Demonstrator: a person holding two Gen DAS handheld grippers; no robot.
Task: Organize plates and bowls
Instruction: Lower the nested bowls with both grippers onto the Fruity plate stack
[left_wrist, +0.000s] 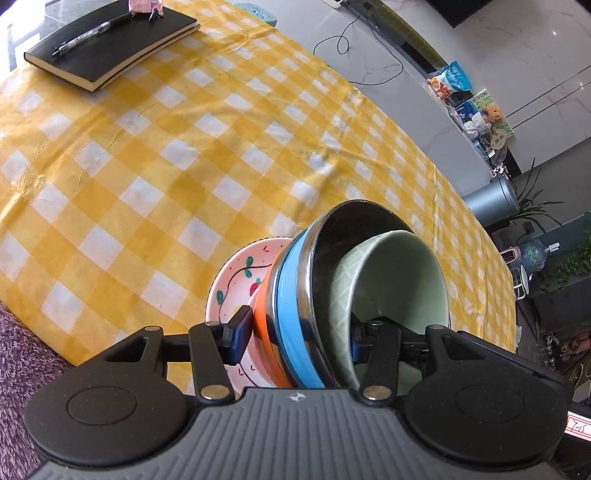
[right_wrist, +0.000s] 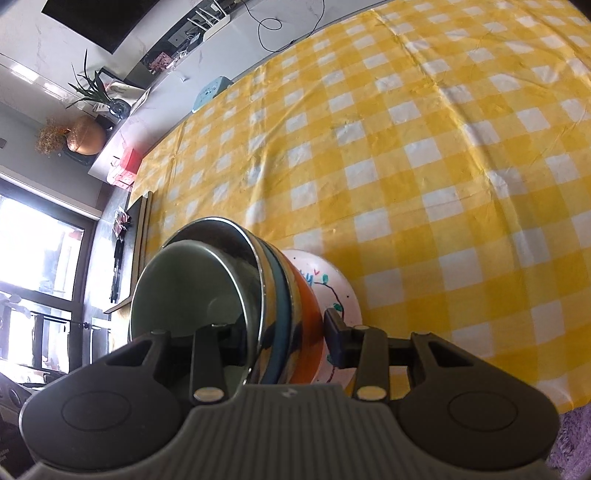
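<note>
Bowl stack (left_wrist: 369, 295), tilted above checked cloth (left_wrist: 184, 166): left gripper (left_wrist: 295, 338) and right gripper (right_wrist: 280, 338) each pinch its rims. Notebook (left_wrist: 110, 40) far across cloth.

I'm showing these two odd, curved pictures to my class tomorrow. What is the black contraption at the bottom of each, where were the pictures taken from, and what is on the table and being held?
No robot here: a person holds a two-finger gripper in each hand, each carrying a wide-angle camera that looks along its fingers. One picture comes from the left gripper, the other from the right gripper. Both are clamped on opposite sides of one nested stack: a pale green bowl inside a steel bowl, then blue-banded and orange bowls, and a painted pink plate outermost. The table wears a yellow checked cloth; a black notebook with a pen lies far off.
</note>
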